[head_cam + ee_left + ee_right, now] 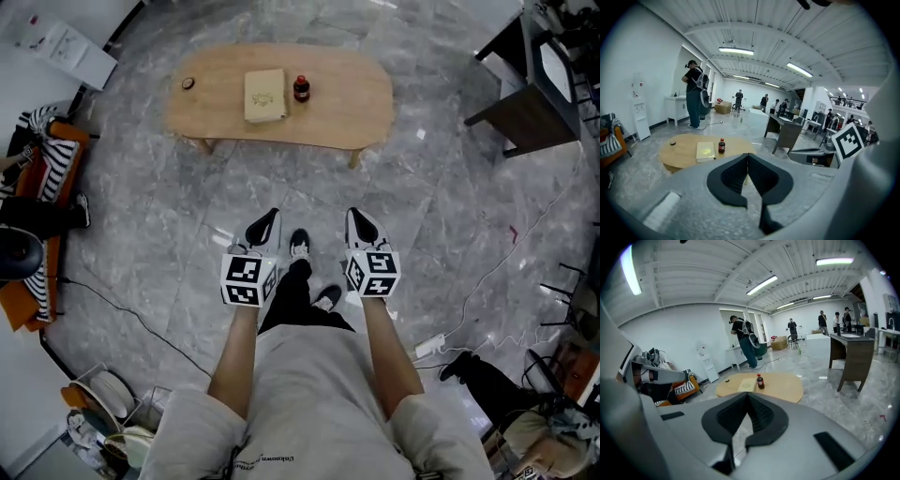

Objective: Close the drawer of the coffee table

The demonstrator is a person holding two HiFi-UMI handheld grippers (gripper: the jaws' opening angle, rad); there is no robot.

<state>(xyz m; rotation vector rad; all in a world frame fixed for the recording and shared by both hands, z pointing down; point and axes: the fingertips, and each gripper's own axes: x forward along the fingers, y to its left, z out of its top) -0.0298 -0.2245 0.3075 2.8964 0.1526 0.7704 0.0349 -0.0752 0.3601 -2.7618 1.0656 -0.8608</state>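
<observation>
A low oval wooden coffee table [337, 103] stands on the marble floor, well ahead of me. On it lie a pale book [264, 95], a small dark bottle with a red cap [301, 88] and a little round dark object [188, 83]. No drawer shows from any view. My left gripper [268, 219] and right gripper [356, 219] hang side by side at waist height, far short of the table, both shut with tips touching and nothing held. The table also shows in the left gripper view [684, 152] and the right gripper view [780, 386].
An orange chair with striped cloth [45, 178] sits at the left. A dark desk [534, 103] stands at the upper right. Cables and a power strip [429, 347] lie on the floor to my right. Several people [696, 93] stand far behind the table.
</observation>
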